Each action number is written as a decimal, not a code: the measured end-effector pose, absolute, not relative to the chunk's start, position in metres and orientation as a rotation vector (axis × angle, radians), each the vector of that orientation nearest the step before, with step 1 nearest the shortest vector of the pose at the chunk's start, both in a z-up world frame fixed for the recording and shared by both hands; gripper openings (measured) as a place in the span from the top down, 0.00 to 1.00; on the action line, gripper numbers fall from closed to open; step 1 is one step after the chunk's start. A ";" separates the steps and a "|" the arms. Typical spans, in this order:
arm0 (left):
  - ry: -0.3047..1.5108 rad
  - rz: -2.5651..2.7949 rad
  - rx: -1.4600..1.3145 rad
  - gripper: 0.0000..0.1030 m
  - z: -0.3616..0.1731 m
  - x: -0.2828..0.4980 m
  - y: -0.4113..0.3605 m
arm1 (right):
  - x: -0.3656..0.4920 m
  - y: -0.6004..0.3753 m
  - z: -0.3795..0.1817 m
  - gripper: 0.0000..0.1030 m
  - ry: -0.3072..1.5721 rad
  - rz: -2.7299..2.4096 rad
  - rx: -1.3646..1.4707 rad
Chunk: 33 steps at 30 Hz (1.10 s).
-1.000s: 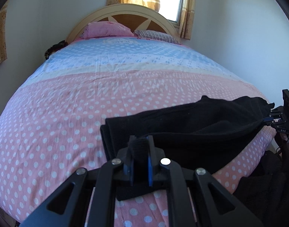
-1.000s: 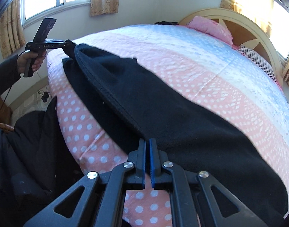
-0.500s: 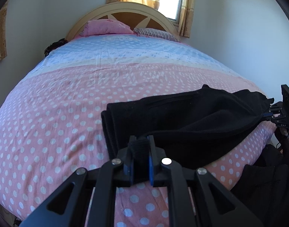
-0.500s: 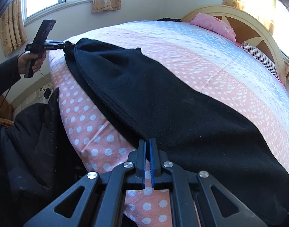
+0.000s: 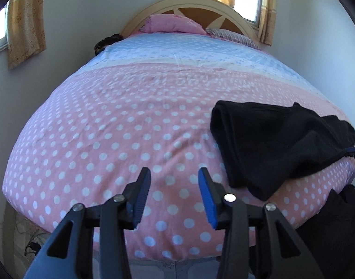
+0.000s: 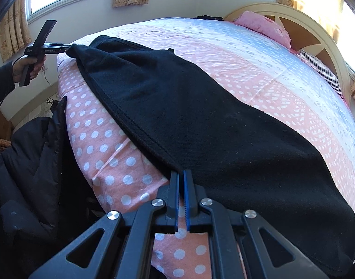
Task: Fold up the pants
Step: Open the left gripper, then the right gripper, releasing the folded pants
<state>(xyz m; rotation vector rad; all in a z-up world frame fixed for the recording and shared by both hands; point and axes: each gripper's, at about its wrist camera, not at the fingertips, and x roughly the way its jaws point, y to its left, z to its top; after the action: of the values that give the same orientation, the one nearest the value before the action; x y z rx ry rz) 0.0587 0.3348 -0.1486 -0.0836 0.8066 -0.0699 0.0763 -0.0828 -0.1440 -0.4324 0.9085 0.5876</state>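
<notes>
Pants (image 6: 200, 125) are lying black and lengthwise along the near edge of the bed (image 5: 121, 125), on the pink polka-dot cover, folded so one leg sits over the other. In the right wrist view the garment is running from the near foreground away to the far left corner of the mattress.

Right gripper (image 6: 180, 179) is clenching the near end of the pants — the blue pads are pressed together with the hemmed edge of the fabric pinched at their tips.

Left gripper (image 5: 174, 174) is standing released in its own view: the jaws have just been opening, and only the dotted cover is showing between the two blue pads, no cloth. The pants are lying off to its right (image 5: 281, 144), clear of the fingers. In the right wrist view this same gripper (image 6: 68, 47) is sitting at the far end of the pants, held by the person's hand (image 6: 26, 68) in a dark sleeve; at that distance I cannot tell whether its tips are touching the fabric.

Background — a pink pillow (image 5: 175, 23) and a striped pillow (image 5: 233, 36) are resting against the arched headboard (image 5: 184, 2). A dark jacket (image 6: 31, 153) is hanging beside the bed, left of the right gripper.
</notes>
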 end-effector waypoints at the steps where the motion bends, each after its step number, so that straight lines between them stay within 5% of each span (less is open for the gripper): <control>1: 0.799 -0.076 -0.093 0.57 -0.147 0.058 0.333 | 0.076 -0.083 -0.143 0.96 0.910 0.588 -0.434; 18: 0.856 -0.244 -0.313 0.59 -0.140 0.126 0.296 | 0.073 -0.078 -0.143 0.96 0.898 0.577 -0.459; 21: 0.875 -0.246 -0.282 0.70 -0.139 0.130 0.288 | 0.074 -0.080 -0.143 0.96 0.896 0.579 -0.451; 23: 0.866 -0.223 -0.249 0.93 -0.137 0.131 0.288 | 0.073 -0.081 -0.143 0.96 0.894 0.582 -0.450; 33: 0.815 -0.224 -0.275 0.93 -0.118 0.151 0.297 | 0.075 -0.082 -0.142 0.96 0.905 0.580 -0.441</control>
<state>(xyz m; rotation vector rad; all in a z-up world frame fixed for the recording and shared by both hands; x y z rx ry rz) 0.1514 0.2970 -0.1179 -0.2747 0.8147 -0.2242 0.0754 -0.0816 -0.1416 -0.4412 0.9047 0.5798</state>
